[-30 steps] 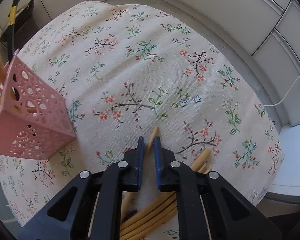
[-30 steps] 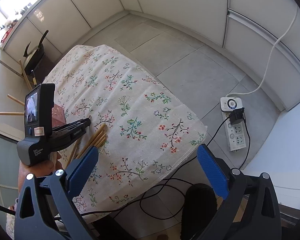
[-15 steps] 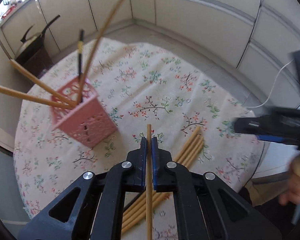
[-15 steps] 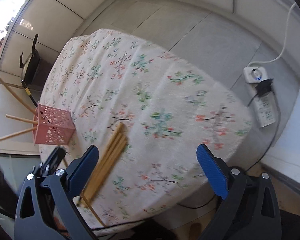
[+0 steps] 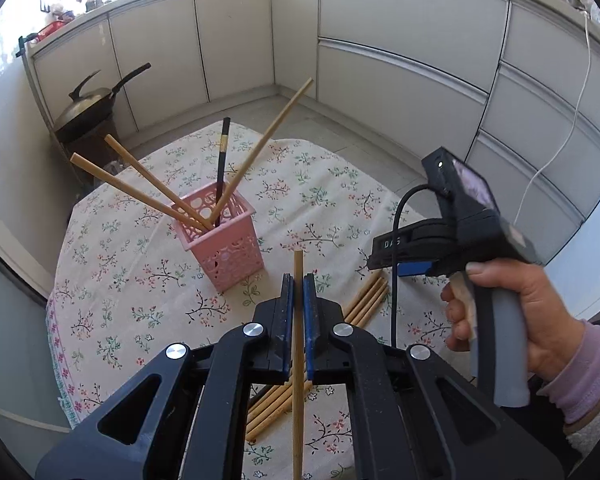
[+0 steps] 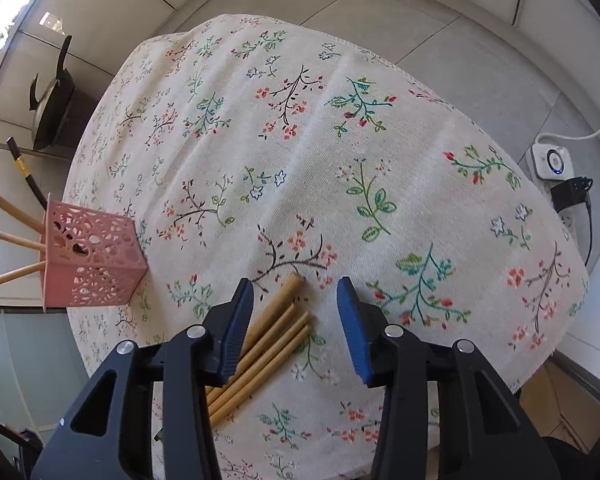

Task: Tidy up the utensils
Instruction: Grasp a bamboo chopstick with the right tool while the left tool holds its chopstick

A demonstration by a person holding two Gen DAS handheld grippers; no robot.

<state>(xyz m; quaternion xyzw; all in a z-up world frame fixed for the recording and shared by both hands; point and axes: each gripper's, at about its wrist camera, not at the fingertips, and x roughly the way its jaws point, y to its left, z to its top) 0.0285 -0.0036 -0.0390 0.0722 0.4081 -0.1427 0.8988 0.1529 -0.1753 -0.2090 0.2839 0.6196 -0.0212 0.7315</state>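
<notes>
My left gripper (image 5: 298,280) is shut on a bamboo chopstick (image 5: 298,344), held well above the table. A pink perforated holder (image 5: 224,240) stands on the floral cloth with three bamboo chopsticks and a black one in it; it also shows in the right wrist view (image 6: 92,256). Several loose bamboo chopsticks (image 6: 268,340) lie on the cloth; they also show in the left wrist view (image 5: 368,300). My right gripper (image 6: 296,288) is open just above their far ends, also seen from the left wrist view (image 5: 412,258).
The table (image 6: 320,140) wears a floral cloth; its edge drops off on the right. A wok (image 5: 92,104) sits on a stand behind the table. A power strip (image 6: 556,172) and cables lie on the floor. Cabinets line the walls.
My left gripper closed on one chopstick and lifted it up off the pile. My right gripper moved down and in toward the loose chopsticks, its jaws narrowing.
</notes>
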